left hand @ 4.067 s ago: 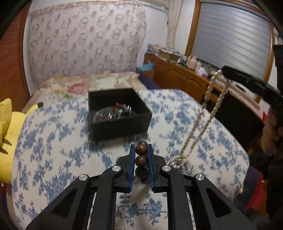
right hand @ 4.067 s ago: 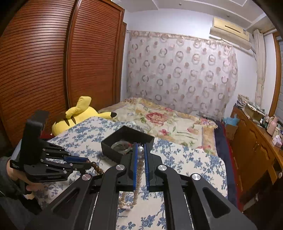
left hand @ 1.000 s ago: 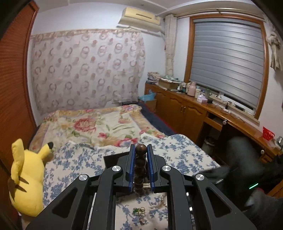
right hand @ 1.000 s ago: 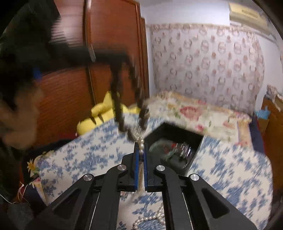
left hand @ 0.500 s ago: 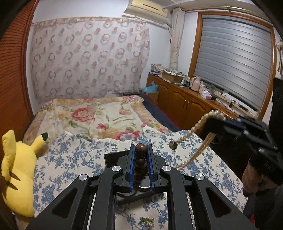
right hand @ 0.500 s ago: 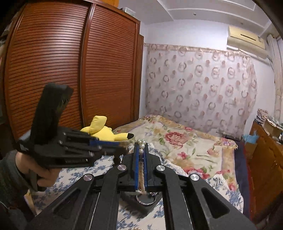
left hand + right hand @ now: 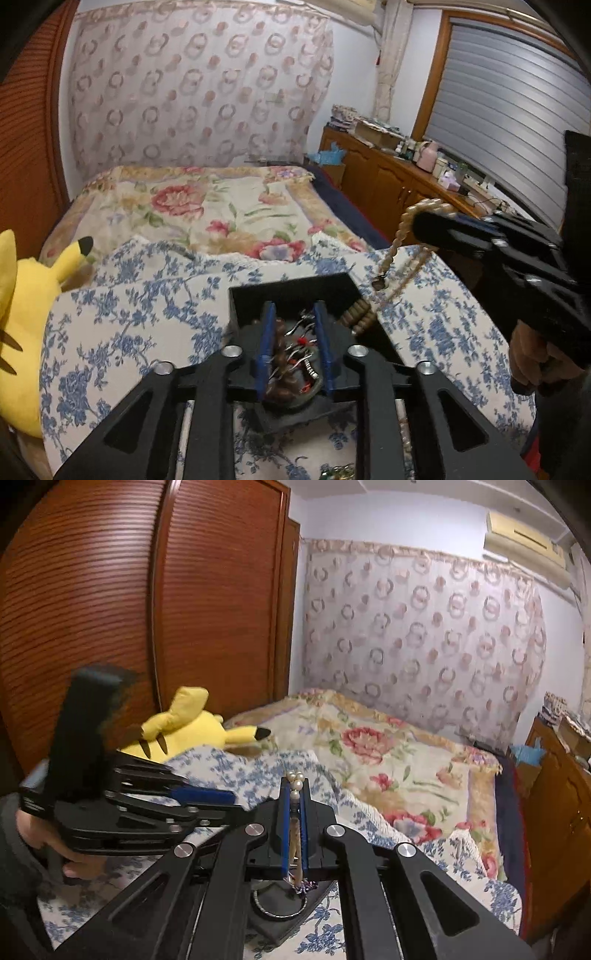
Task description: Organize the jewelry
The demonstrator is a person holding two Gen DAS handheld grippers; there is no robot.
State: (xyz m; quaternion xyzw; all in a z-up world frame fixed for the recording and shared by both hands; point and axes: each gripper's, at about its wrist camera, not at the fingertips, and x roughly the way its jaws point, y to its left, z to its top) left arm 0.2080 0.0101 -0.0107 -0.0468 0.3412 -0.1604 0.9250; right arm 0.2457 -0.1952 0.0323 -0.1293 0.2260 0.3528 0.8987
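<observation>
A black jewelry box (image 7: 295, 291) sits on the blue-flowered cloth, with silver pieces inside it. My left gripper (image 7: 293, 310) hangs just over the box and its jaws are opening. The brown bead bracelet (image 7: 279, 350) droops along the left pad into the box, no longer pinched. My right gripper (image 7: 293, 786) is shut on the pearl necklace (image 7: 295, 777). In the left wrist view the right gripper (image 7: 417, 221) is at the right, and the pearl necklace (image 7: 391, 254) hangs from it down to the box's right rim. The box (image 7: 273, 923) lies partly hidden under the right fingers.
A yellow plush toy (image 7: 26, 314) lies at the left edge of the bed. Small loose jewelry (image 7: 338, 472) rests on the cloth in front of the box. A wooden cabinet (image 7: 388, 177) with clutter stands at the right, a slatted wardrobe (image 7: 110, 590) at the left.
My left gripper has dropped down over the black box and its jaws have parted, so the brown beads have slid lower. The right gripper has carried the pearl strand closer to the box.
</observation>
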